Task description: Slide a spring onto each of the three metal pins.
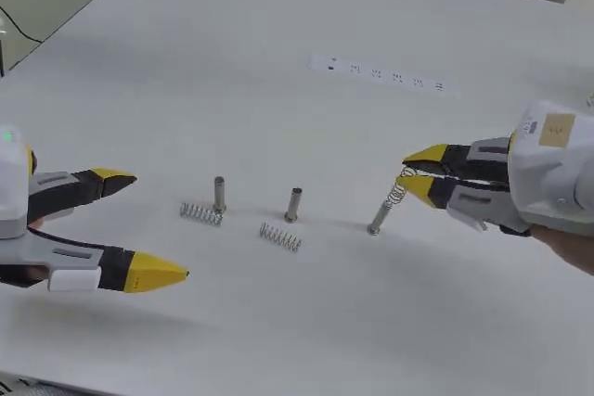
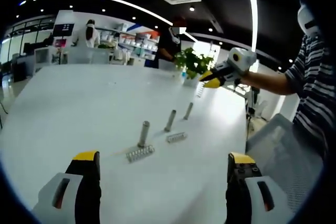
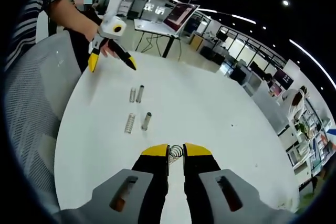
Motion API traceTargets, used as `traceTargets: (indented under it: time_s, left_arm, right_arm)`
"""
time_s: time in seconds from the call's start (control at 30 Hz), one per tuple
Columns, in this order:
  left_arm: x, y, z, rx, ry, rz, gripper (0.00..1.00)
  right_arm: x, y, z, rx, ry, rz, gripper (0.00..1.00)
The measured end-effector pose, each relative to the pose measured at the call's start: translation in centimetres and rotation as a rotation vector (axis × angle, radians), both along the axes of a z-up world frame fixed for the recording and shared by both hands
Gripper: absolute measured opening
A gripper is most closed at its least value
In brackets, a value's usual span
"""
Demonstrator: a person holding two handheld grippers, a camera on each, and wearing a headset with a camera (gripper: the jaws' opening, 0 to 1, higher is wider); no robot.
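Observation:
Three metal pins stand in a row on the white table (image 1: pixel 278 322): left pin (image 1: pixel 220 194), middle pin (image 1: pixel 293 204), right pin (image 1: pixel 379 218), which leans. My right gripper (image 1: pixel 414 174) is shut on a spring (image 1: pixel 397 194) held at the top of the leaning pin; in its own view that spring (image 3: pixel 176 151) sits between the yellow tips of the right gripper (image 3: pixel 177 150). Two loose springs lie flat, one (image 1: pixel 201 213) by the left pin and one (image 1: pixel 280 236) by the middle pin. My left gripper (image 1: pixel 148 224) is open with nothing in it, left of the pins; its own view shows the left gripper (image 2: pixel 163 158) wide apart.
A white power strip (image 1: pixel 380 74) lies on the table beyond the pins. A grey chair back (image 3: pixel 37 108) stands at the table's near side. People stand far off across the room (image 2: pixel 92 32).

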State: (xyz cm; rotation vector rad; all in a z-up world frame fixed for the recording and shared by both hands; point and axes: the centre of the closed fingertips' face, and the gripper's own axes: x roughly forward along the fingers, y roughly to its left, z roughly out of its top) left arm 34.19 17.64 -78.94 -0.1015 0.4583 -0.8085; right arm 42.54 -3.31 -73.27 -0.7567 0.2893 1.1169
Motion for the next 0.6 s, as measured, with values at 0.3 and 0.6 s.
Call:
traceTargets:
  time_s: [0.3, 0.6]
  left_arm:
    - [-0.2, -0.1, 0.1, -0.001, -0.002, -0.003, 0.98]
    - [-0.3, 0.5, 0.0, 0.001, 0.002, 0.008, 0.98]
  right_arm:
    - [0.3, 0.3, -0.7, 0.006, 0.026, -0.023, 0.07]
    - [0.6, 0.2, -1.0, 0.000, 0.029, -0.037, 0.07]
